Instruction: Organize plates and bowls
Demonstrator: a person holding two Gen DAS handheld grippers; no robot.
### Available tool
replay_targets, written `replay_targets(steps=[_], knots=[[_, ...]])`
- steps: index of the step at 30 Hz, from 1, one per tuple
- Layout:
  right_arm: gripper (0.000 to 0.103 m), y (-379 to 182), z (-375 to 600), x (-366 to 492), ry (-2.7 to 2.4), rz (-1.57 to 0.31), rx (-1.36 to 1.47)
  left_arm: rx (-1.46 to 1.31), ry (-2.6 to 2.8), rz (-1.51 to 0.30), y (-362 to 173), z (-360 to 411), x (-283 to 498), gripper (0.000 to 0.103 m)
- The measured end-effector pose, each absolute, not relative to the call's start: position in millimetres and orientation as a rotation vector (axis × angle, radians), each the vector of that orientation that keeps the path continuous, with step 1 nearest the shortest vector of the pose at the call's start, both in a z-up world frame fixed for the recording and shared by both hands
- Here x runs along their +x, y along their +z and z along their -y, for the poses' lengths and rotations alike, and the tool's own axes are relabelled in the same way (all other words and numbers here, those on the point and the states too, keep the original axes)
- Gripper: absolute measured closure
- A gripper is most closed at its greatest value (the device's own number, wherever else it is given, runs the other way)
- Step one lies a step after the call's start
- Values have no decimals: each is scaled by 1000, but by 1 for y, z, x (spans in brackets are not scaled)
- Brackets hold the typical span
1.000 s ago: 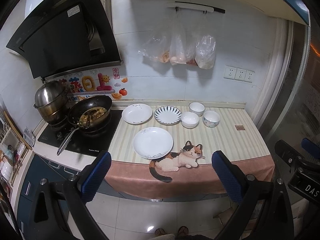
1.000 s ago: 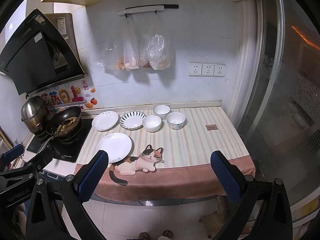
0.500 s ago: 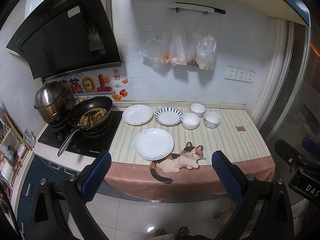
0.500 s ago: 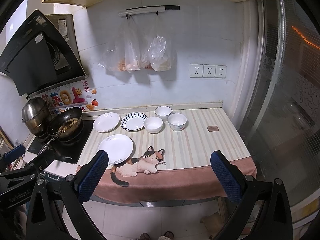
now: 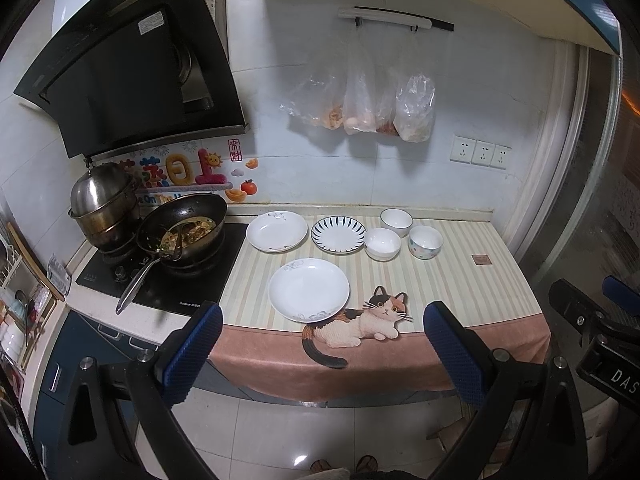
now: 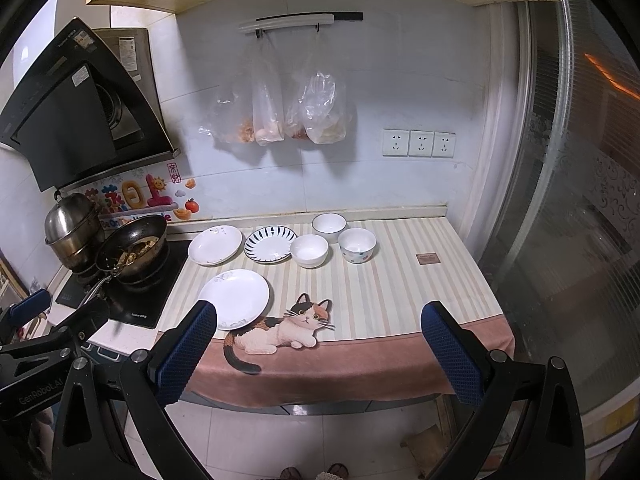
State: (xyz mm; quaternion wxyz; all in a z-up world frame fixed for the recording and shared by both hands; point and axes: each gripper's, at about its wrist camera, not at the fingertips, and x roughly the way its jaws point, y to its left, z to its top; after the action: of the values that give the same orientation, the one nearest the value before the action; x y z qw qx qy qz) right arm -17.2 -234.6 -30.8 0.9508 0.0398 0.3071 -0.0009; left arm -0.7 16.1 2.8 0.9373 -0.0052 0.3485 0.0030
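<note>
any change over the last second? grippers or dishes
Only slight camera drift: in the right wrist view the counter sits a little lower in frame. Both grippers, left gripper and right gripper, remain open and empty. Plates and bowls have not moved.

A black wok of cooked food [image 5: 182,229] sits on the black cooktop [image 5: 192,280] beside a stacked steel steamer pot [image 5: 103,210], under a black range hood [image 5: 132,68], while clear plastic bags [image 5: 360,100] hang on the wall.

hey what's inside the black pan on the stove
The pan holds cooked food, pale and greenish pieces, with a utensil resting in it. What lies beneath the food, and exactly what dish it is, cannot be seen.
</note>
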Motion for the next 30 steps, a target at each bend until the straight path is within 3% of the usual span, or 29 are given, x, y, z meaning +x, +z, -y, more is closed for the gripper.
replay_targets(steps=[22, 30], knots=[[0, -28, 208, -7, 6, -618, 96, -10, 12, -697, -2, -24, 9, 0], [0, -98, 202, 50, 89, -711, 211, 20, 112, -723, -61, -64, 77, 0]])
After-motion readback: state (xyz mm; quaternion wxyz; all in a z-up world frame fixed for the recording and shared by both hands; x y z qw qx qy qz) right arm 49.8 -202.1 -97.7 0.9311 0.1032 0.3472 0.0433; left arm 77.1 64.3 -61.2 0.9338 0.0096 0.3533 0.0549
